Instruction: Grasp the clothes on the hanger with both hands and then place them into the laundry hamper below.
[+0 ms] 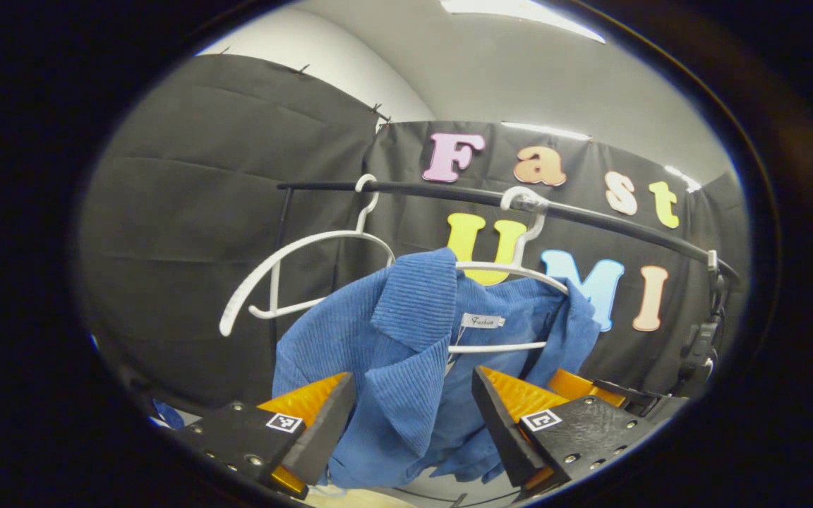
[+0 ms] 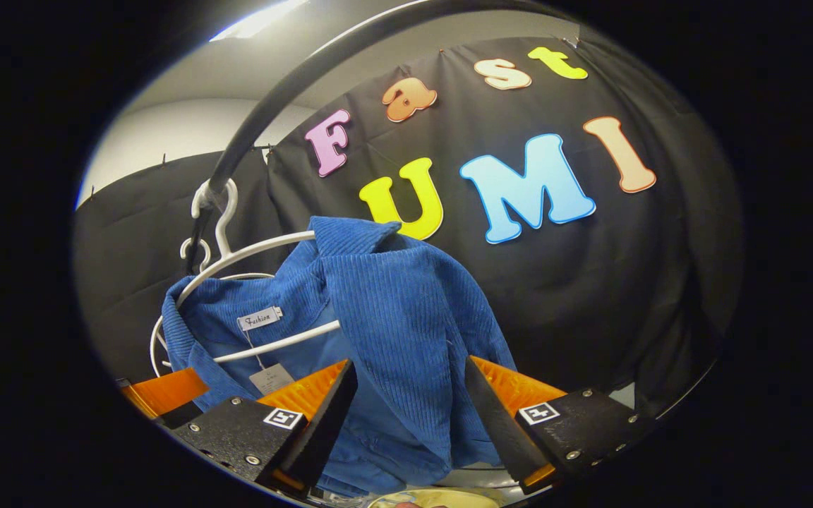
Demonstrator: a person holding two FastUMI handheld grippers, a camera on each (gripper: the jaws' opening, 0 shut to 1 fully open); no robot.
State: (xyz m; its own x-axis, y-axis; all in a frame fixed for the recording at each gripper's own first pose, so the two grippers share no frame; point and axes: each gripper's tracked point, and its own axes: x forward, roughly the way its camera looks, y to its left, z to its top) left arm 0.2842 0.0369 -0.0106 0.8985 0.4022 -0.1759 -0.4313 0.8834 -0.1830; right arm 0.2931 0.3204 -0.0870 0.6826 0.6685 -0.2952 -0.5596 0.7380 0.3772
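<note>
Left gripper view: my left claw (image 1: 406,423) gapes around the shirt (image 1: 406,339) on its hanger (image 1: 512,268); right gripper view: my right claw (image 2: 406,416) gapes with the shirt's (image 2: 406,310) front fold between its fingers.

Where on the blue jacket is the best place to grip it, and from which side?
Probably the two front edges of the blue jacket, one per tongs, approached from the front. Each hangs as a thick vertical fold between open fingers: left tongs, right tongs. Its white hanger stays above.
</note>
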